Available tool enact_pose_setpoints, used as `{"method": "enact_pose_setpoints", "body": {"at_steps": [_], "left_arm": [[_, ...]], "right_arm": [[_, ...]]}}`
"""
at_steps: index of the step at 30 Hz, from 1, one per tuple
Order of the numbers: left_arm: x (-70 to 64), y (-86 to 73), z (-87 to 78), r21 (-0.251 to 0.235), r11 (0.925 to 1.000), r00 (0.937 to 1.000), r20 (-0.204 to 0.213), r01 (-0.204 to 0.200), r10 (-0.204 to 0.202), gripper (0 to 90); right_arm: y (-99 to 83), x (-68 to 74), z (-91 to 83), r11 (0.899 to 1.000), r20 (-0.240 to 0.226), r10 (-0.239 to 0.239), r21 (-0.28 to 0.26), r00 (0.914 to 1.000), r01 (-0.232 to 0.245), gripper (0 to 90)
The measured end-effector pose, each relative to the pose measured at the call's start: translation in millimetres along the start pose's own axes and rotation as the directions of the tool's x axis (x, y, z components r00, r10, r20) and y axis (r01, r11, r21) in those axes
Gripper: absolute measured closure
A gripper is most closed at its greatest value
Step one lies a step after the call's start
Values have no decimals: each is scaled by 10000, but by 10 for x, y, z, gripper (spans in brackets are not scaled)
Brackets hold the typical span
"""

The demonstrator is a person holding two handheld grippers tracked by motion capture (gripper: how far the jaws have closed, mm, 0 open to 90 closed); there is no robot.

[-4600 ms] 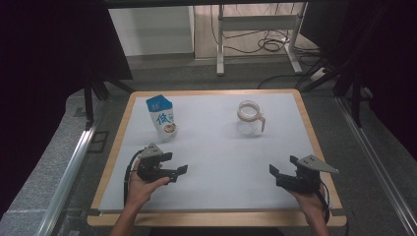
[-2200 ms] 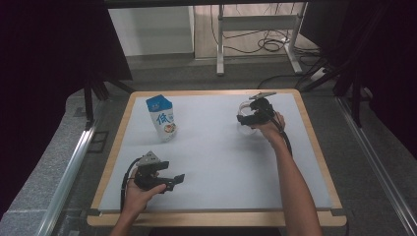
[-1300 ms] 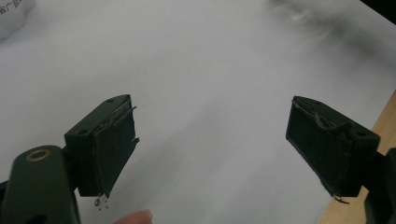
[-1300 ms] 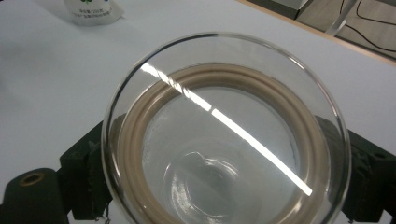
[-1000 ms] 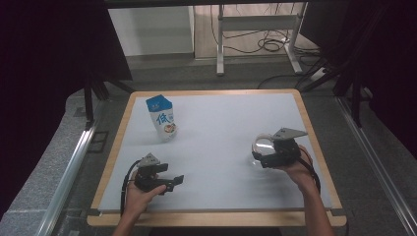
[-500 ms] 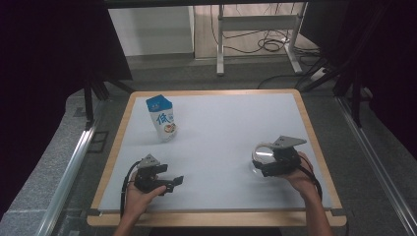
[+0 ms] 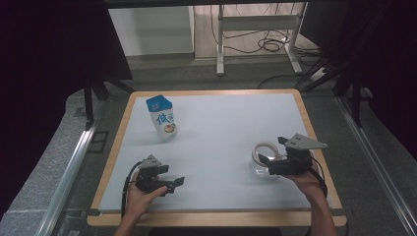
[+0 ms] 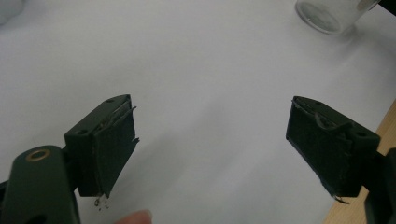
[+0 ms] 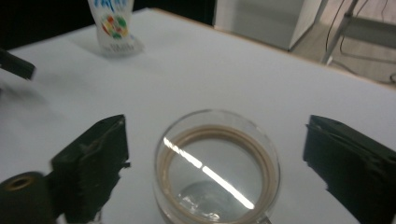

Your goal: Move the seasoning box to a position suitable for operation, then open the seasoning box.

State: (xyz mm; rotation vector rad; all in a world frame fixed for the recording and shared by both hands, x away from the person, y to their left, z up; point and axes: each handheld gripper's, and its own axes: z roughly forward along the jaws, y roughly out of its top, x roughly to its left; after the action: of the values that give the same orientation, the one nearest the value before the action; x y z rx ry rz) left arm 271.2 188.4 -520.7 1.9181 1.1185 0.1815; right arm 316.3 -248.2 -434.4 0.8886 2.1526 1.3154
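Observation:
A clear glass jar (image 7: 263, 153) with a tan rim stands on the white table (image 7: 221, 128) at the near right. My right gripper (image 7: 266, 165) is open, its jaws spread wide on either side of the jar (image 9: 217, 168) without touching it. In the right gripper view the gripper (image 9: 217, 127) straddles the jar's mouth. My left gripper (image 7: 176, 185) rests at the near left, open, with nothing between its jaws (image 8: 210, 144). A blue and white carton (image 7: 161, 118) stands upright at the far left.
The table has a wooden border (image 7: 314, 142). The jar's base (image 8: 334, 14) appears at the top right of the left gripper view. The carton (image 9: 112, 23) and a tip of the left gripper (image 9: 16, 65) appear in the right gripper view. Dark floor and a metal stand (image 7: 255, 29) lie beyond.
The right gripper reached to the far right of the table and brought the glass jar back to the near right. The left gripper has hardly moved.

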Motion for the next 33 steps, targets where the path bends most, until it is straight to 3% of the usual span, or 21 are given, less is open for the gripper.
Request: {"method": "enact_pose_setpoints", "body": {"at_steps": [1, 2, 3, 5, 6, 11, 13, 14, 15, 16, 17, 18, 24, 33], "left_arm": [[0, 0, 0, 0, 10000, 10000, 0, 0, 0, 158], [-4, 1, -5, -70, 10000, 10000, -24, -37, 36, 157], [-4, 1, -5, -70, 10000, 10000, -24, -37, 36, 157], [-6, 3, -10, -129, 9999, 10000, -9, -57, 57, 157], [-6, 4, -11, -160, 9999, 10000, 1, -50, 50, 157], [-6, 5, -13, -232, 9997, 10000, 2, -90, 90, 156], [-13, 4, -15, -304, 9994, 9999, 0, -134, 134, 154], [-24, 8, -11, -335, 9993, 9998, 21, -184, 185, 154], [-24, 8, -11, -335, 9993, 9998, 21, -184, 185, 153], [-33, 12, 0, -353, 9992, 9998, -6, -200, 200, 153], [-33, 12, 0, -353, 9992, 9998, -6, -200, 200, 154], [-36, 13, 12, -335, 9992, 9998, 5, -217, 217, 154], [-63, 11, 68, -400, 9986, 9987, -380, -356, 341, 203], [-82, 34, 115, -519, 9982, 9986, -449, -293, 270, 219]], "right_arm": [[0, 0, 0, 10000, 0, 0, 0, 10000, 0, 132], [8, 1, -109, 9994, 231, 155, -316, 9996, -147, 230], [8, 1, -109, 9994, 231, 155, -316, 9996, -147, 230], [-5, -5, -186, 9986, 366, 307, -433, 9989, -291, 334], [-35, -16, -237, 9987, 280, 391, -336, 9988, -382, 425], [-93, -46, -300, 9984, 307, 534, -226, 9981, -527, 552], [-113, -62, -334, 9974, 383, 662, -298, 9971, -650, 619], [-127, -80, -355, 9970, 530, 737, -272, 9959, -723, 693], [-127, -80, -355, 9970, 530, 737, -272, 9959, -723, 693], [-146, -98, -362, 9966, 766, 811, -190, 9938, -799, 785], [-146, -98, -362, 9966, 766, 811, -190, 9938, -799, 785], [-165, -109, -359, 9968, 835, 797, -87, 9933, -793, 848], [-185, -81, -370, 9975, 1076, 707, 4, 9917, -711, 899], [-209, -43, -288, 9983, 1210, 546, 126, 9911, -566, 900]]}}
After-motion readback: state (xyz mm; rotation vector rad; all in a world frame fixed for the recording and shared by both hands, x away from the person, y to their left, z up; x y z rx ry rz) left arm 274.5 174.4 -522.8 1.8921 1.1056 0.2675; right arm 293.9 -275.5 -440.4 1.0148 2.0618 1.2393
